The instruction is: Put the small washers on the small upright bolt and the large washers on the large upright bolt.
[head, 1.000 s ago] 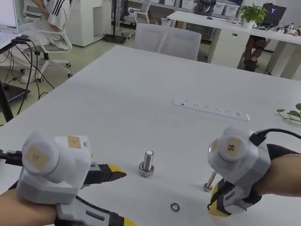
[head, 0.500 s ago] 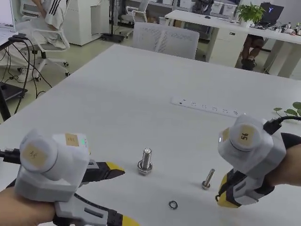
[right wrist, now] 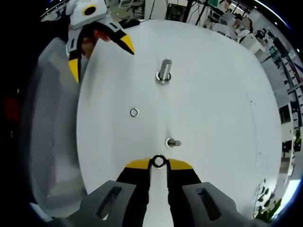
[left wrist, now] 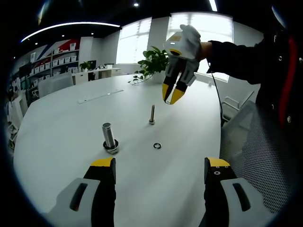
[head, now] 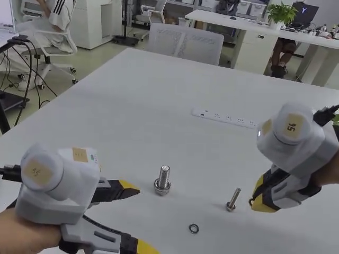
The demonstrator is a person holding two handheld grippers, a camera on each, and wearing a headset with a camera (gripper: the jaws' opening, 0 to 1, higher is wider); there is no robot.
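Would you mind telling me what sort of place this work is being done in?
Probably an open-plan office: a large white table with a power strip, a mesh office chair behind it, and desks with a potted plant beyond.

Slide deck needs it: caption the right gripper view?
Yellow-tipped right tongs pinch a metal washer near the small upright steel bolt.

It was an open-plan office, with long white desks [head: 238, 21], mesh swivel chairs [head: 183, 45], a potted plant [head: 282, 11] and a power strip [head: 225, 117] on the big table [head: 132, 106].
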